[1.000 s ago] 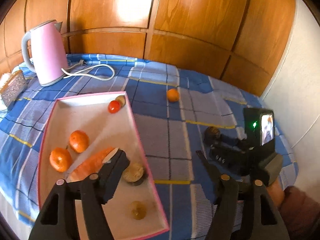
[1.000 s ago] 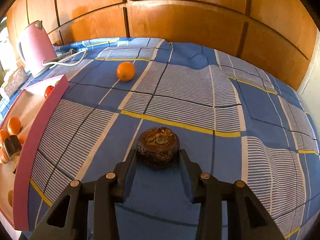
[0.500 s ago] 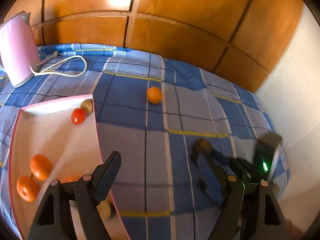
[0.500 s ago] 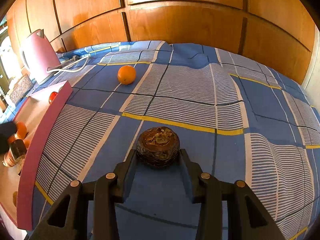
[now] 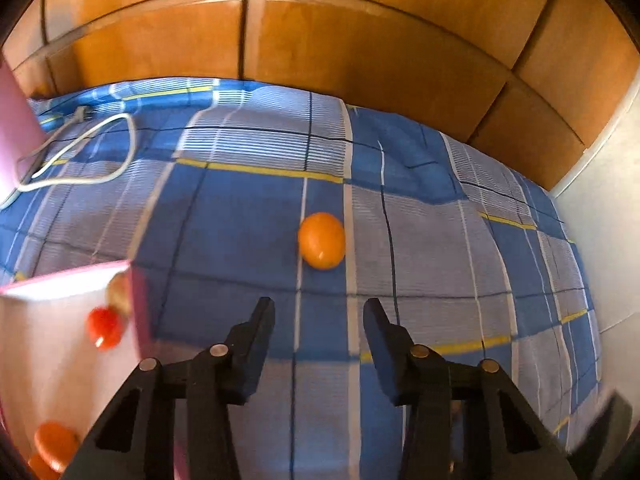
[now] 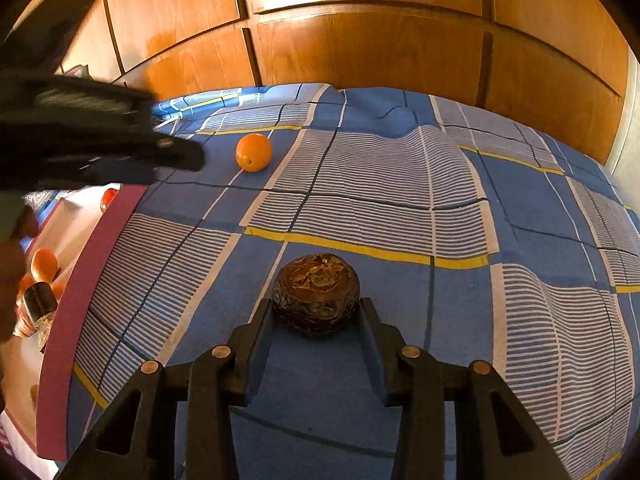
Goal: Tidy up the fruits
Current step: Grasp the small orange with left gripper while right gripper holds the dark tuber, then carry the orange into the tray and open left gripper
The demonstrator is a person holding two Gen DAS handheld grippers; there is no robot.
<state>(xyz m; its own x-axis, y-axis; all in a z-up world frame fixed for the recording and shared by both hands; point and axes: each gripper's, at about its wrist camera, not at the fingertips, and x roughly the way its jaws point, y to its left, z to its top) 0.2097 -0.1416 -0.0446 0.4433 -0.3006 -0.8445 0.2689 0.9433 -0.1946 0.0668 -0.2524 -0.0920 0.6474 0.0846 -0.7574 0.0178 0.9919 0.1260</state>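
Right gripper [image 6: 316,308] clenched on dark fruit [image 6: 316,292], pinned between its fingertips. Left gripper [image 5: 320,312] just narrowed, empty; orange [image 5: 321,240] lay just ahead.

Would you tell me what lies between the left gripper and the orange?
Only bare blue checked cloth: the left wrist view shows nothing between the open left gripper and the orange.

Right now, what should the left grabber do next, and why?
Probably ease forward toward the orange. The left gripper is empty, its jaws have just been closing, and the orange lies loose on the cloth ahead, outside the pink tray. The right gripper already clamps the brown fruit.
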